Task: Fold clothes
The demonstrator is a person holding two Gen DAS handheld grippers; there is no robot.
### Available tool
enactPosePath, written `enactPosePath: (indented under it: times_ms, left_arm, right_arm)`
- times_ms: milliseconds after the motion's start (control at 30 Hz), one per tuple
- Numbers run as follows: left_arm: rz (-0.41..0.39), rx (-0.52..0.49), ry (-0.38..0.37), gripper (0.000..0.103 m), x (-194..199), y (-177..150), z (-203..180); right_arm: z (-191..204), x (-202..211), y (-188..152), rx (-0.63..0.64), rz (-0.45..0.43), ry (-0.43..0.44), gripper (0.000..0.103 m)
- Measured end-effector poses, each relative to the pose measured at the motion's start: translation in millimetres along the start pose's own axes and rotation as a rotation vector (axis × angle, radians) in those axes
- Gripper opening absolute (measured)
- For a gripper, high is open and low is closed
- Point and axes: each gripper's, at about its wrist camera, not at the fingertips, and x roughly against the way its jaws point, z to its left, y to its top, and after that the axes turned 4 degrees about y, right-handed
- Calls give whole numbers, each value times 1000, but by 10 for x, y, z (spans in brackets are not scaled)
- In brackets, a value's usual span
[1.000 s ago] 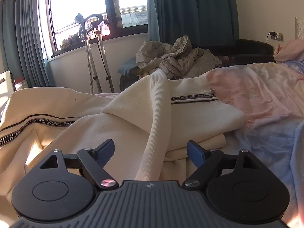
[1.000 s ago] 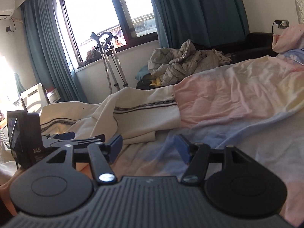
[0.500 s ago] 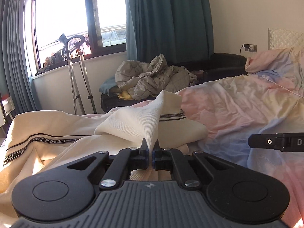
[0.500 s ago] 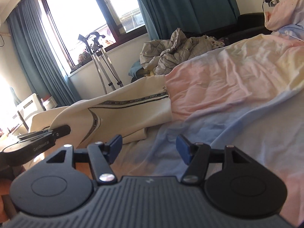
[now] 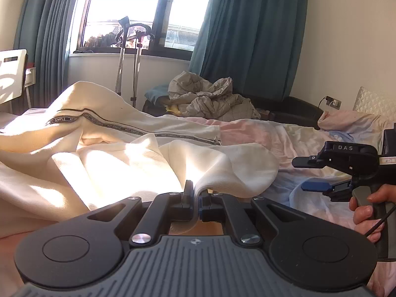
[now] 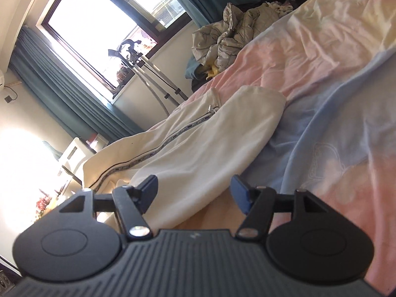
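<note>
A cream zip jacket [image 5: 118, 153] with a dark lettered stripe lies crumpled on the bed. My left gripper [image 5: 196, 198] is shut on a fold of the jacket's ribbed cream edge and holds it just above the bedding. My right gripper [image 6: 194, 193] is open and tilted, its fingers either side of the near end of a jacket sleeve [image 6: 212, 148] without gripping it. The right gripper also shows in the left wrist view [image 5: 319, 175], held in a hand at the right, beside the cloth.
The bed has a pink, blue and yellow cover [image 6: 321, 79]. A grey quilted heap [image 5: 210, 101] sits on a dark sofa by the window. Crutches [image 5: 128, 57] lean on the sill. A white chair [image 5: 12, 74] stands at the far left.
My left gripper closed on the jacket's ribbed edge and has pulled it toward me and lower. My right gripper tilted and moved in over the sleeve, still open.
</note>
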Motion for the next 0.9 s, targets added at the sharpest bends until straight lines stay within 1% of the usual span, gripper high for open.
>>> enactPosePath:
  times_ms: [100,200,300,400,500,533,567,600,633,667,733,833,900]
  left_arm:
    - [-7,41,-17,5,-10,-1,59]
    - [1,58,-19,5,-31,-36,136]
    - [16,73,-30,5,-85,-53,184]
    - [20,85,-30,5,-163,-47,212]
    - [27,89,-26,6,-266,-84,231]
    - [33,92,-24,6,-299,-91,241]
    - [44,100,-23,6,-339,-112,261]
    - [51,106,-21,6,-375,-120,269]
    - [61,114,-20,6,-404,-129,290]
    - [65,118,-20,6,-416,-131,300]
    - [71,113,-28,6,-435,-119,301]
    - [80,112,-47,6,-411,-103,302]
    - [83,103,-53,6,-379,-98,285]
  right_arm:
    - [-187,-306,108,-76,47,-50,66]
    - [-429,-589,271,-127,64,-69,66]
    - [-645,-837,410,-169,48,-99,66]
    - [-824,-1053,504,-222,13,-64,66]
    - [-921,-1244,578,-212,-10,-56,65]
    - [-935,-1284,592,-199,-17,-67,58]
    - [-945,-1308,607,-186,-31,-78,48]
    - [-963,-1320,621,-179,-51,-83,44]
    - [-991,-1317,636,-177,-76,-80,34]
    - [-1014,-1306,649,-178,-99,-79,17]
    - [-1022,-1257,694,-174,-139,-79,10]
    - [-872,-1095,762,-128,-184,-77,6]
    - [-713,-886,811,-99,-230,-67,6]
